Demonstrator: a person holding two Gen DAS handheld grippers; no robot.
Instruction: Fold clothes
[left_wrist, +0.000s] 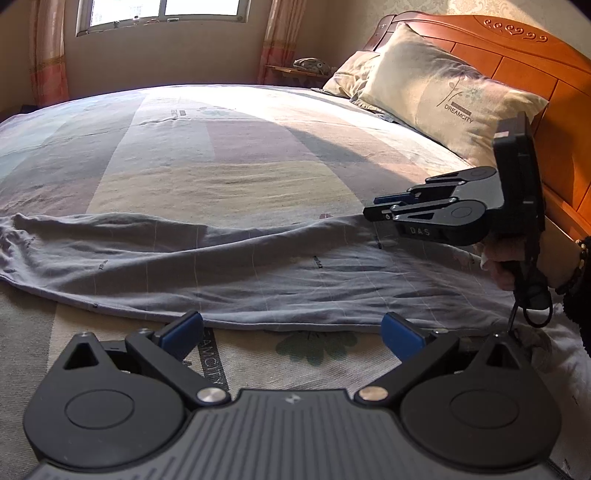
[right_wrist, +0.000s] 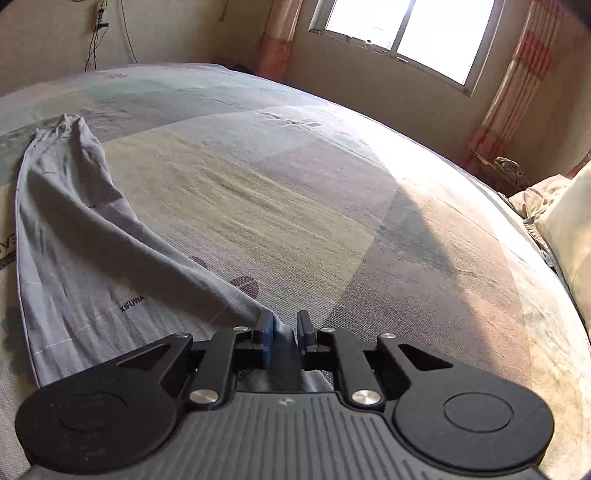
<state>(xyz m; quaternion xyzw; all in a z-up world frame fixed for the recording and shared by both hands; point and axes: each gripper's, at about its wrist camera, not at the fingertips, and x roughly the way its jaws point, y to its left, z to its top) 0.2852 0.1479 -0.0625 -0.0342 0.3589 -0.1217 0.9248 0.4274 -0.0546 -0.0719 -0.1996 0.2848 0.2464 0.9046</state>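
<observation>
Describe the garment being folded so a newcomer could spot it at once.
Start at the wide bed under its patchwork sheet. Along its near edge lies the long grey-blue garment, thin pale lines crossing it. Unlike the cream pillows by the headboard, it is flat, wrinkled and plain.

bedroom had a wide bed (left_wrist: 229, 147) with patchwork sheet, orange wooden headboard (left_wrist: 517, 62), two pillows (left_wrist: 443, 92), a bright window (right_wrist: 410, 33) flanked by pink curtains (right_wrist: 517, 74), beige walls, sunlight across the mattress.
</observation>
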